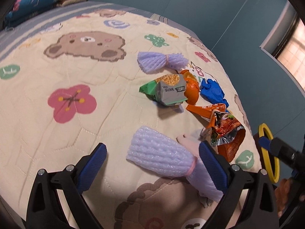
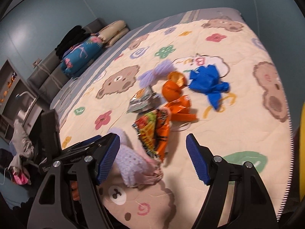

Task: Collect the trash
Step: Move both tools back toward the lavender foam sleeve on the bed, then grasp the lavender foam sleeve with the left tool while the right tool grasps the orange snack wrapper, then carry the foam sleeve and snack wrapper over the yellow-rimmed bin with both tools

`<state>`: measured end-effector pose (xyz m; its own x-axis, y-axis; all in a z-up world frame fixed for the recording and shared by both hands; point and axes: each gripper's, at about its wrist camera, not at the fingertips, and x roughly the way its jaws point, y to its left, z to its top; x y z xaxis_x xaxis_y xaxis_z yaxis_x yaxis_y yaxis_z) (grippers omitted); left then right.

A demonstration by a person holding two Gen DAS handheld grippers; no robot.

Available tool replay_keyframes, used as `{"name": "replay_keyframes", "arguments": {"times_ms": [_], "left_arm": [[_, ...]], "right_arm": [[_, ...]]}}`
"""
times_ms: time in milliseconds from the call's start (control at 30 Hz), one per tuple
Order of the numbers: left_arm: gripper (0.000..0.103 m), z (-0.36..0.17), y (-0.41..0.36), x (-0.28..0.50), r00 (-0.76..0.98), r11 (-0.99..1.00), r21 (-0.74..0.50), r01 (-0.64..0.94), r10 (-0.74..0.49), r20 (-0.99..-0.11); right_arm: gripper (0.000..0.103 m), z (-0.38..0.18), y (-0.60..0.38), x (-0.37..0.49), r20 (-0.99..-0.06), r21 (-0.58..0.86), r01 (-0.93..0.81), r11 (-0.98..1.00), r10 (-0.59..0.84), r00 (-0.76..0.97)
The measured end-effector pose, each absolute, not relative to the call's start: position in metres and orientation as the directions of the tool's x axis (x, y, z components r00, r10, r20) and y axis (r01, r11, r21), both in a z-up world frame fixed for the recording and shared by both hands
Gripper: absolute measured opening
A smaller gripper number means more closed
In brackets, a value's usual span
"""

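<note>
- Nearest in the left wrist view: left gripper [image 1: 152,164], jaws wide apart, nothing clamped; one blue pad [image 1: 213,164] beside a lilac foam net [image 1: 162,156], contact not clear.
- Lilac foam net lying low and centre on the quilt [image 1: 57,137], partly between the jaws, a pink band at its narrow end.
- Right of it, a crumpled orange wrapper [image 1: 226,131].
- In the centre of the frame, a green and grey noodle packet [image 1: 165,90] touching orange peel [image 1: 191,91].
- Further right, a blue glove [image 1: 211,91]; above the packet, a second lilac net [image 1: 162,60].
- At the right edge, a yellow ring [image 1: 268,152], partly hidden.
- Nearest in the right wrist view: right gripper [image 2: 152,158], jaws also wide open and empty, low over the quilt.
- Between them and a little above, same orange wrapper [image 2: 154,131]; lilac net [image 2: 131,164] beside the left pad.
- Upper left: folded bedding [image 2: 82,55], blurred.
</note>
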<state>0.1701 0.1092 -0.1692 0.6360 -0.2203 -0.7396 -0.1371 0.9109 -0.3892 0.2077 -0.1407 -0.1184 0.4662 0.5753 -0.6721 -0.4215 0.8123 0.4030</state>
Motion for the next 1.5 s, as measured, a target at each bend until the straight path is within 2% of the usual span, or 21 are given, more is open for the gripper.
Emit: {"name": "replay_keyframes", "arguments": {"times_ms": [333, 467, 700, 833, 900, 933, 1000, 1167, 1333, 1500], "left_arm": [[0.087, -0.182, 0.103, 0.173, 0.611, 0.906, -0.405, -0.124, -0.251, -0.750], [0.072, -0.186, 0.101, 0.175, 0.598, 0.904, -0.412, -0.115, -0.268, -0.755], [0.060, -0.183, 0.086, 0.169, 0.597, 0.918, -0.392, -0.059, -0.282, -0.751], [0.051, -0.183, 0.074, 0.168, 0.602, 0.944, -0.329, -0.038, -0.241, -0.761], [0.043, -0.183, 0.071, 0.168, 0.603, 0.951, -0.309, -0.031, -0.229, -0.764], [0.041, -0.183, 0.070, 0.168, 0.603, 0.952, -0.305, -0.030, -0.226, -0.765], [0.036, -0.183, 0.070, 0.168, 0.602, 0.952, -0.304, -0.031, -0.225, -0.766], [0.032, -0.182, 0.071, 0.167, 0.601, 0.952, -0.304, -0.032, -0.225, -0.767], [0.032, -0.178, 0.071, 0.165, 0.606, 0.953, -0.302, -0.028, -0.224, -0.764], [0.032, -0.175, 0.070, 0.164, 0.606, 0.954, -0.298, -0.026, -0.222, -0.764]], "right_arm": [[0.066, -0.140, -0.125, 0.222, -0.714, 0.402, -0.413, 0.817, 0.562, 0.418], [0.058, -0.152, -0.125, 0.235, -0.724, 0.428, -0.388, 0.816, 0.567, 0.394], [0.046, -0.170, -0.127, 0.250, -0.741, 0.444, -0.360, 0.821, 0.562, 0.367], [0.032, -0.174, -0.126, 0.253, -0.749, 0.438, -0.363, 0.822, 0.557, 0.358], [0.026, -0.175, -0.126, 0.254, -0.750, 0.442, -0.362, 0.821, 0.559, 0.354], [0.020, -0.175, -0.127, 0.253, -0.749, 0.441, -0.367, 0.819, 0.561, 0.352], [0.018, -0.172, -0.128, 0.252, -0.742, 0.441, -0.377, 0.814, 0.567, 0.357], [0.011, -0.162, -0.131, 0.247, -0.729, 0.419, -0.389, 0.821, 0.559, 0.396], [0.011, -0.148, -0.132, 0.239, -0.714, 0.357, -0.419, 0.835, 0.533, 0.454], [0.011, -0.153, -0.135, 0.242, -0.729, 0.360, -0.408, 0.839, 0.526, 0.438]]}}
